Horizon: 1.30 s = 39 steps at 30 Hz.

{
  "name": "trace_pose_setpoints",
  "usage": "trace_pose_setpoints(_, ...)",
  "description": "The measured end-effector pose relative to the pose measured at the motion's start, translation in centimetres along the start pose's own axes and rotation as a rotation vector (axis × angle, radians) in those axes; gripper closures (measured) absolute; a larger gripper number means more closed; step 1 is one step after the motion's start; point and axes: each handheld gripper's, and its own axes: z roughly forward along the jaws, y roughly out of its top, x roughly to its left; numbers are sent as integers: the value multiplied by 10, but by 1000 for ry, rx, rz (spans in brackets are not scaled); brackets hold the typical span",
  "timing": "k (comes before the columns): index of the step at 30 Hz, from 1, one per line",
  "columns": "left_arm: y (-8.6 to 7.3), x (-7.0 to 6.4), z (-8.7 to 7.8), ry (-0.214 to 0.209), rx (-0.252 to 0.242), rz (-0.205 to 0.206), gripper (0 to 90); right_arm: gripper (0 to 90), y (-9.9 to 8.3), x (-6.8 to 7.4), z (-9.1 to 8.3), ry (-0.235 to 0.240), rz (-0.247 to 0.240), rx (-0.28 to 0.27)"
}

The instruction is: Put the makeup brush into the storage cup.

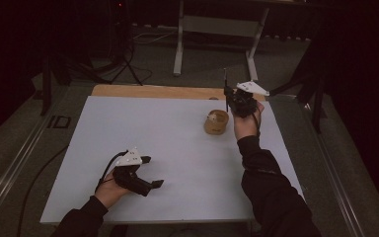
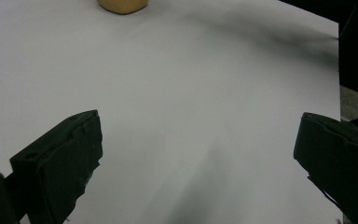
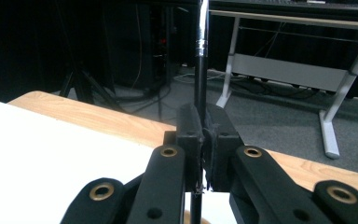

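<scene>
Your left gripper [image 1: 150, 173], nearest the camera, rests low over the white rectangular board [image 1: 128, 128] close to its near left corner, jaws spread wide apart and holding nothing; it appears parked there to stay clear of the work. Farther right, toward the far right corner, stands the small round tan wooden cup [image 1: 216, 122], upright on the board, its base also visible at the top of the left gripper view [image 2: 121, 5]. Just right of the cup, your right gripper [image 1: 227, 94] is raised with its jaws clamped on a thin dark rod with a silver metal band [image 3: 200, 70], held upright, probably so that it can be lowered straight into the cup.
</scene>
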Motion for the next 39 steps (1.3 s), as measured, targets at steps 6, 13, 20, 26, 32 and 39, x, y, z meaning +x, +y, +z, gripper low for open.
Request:
trace_pose_setpoints(6, 0, 0, -1, 2, 3, 5, 11, 860, -2, 4, 12, -2, -12, -13)
trace_pose_setpoints(13, 1, -2, 0, -4, -2, 13, 11, 860, -7, 4, 25, -11, 14, 2)
trace_pose_setpoints(20, 0, -1, 0, -14, 2, 17, 11, 860, -11, -4, 34, -7, 81, 16)
trace_pose_setpoints(26, -1, -1, 0, -14, 3, 17, 11, 860, -16, -5, 40, -24, 71, 32)
trace_pose_setpoints(32, -1, -1, 0, -14, 8, 18, 11, 860, -26, -4, 43, -22, 84, 42)
trace_pose_setpoints(39, -1, 0, 0, -15, 10, 18, 11, 861, -37, -4, 44, -34, 71, 53)
